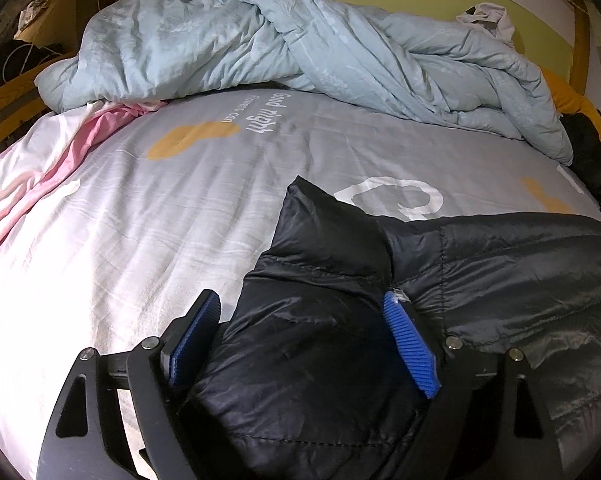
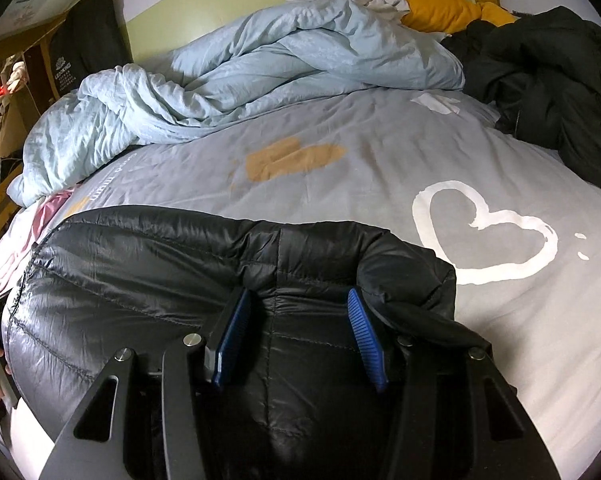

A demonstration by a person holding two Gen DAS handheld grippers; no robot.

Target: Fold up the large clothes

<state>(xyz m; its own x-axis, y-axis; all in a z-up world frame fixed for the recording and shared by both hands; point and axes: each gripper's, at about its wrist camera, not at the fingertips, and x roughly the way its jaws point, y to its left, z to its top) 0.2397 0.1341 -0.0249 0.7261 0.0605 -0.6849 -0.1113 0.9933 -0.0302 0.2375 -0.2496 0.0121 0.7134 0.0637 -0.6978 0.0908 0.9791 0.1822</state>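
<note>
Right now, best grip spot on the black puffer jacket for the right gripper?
The black puffer jacket: take the rolled far edge beside the white heart print, coming from the near side. That puffed fold stands proud of the sheet, and the right gripper already straddles it.

Dim room light; glare whitens the bed sheet (image 1: pixel 80 248) left of the jaws, the fisheye bends every edge, corners dark

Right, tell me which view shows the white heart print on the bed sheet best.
The right wrist view: the whole white heart lies unobstructed on the grey sheet, beside the black puffer jacket. In the left wrist view the heart is partly hidden behind the jacket's raised corner.
</note>
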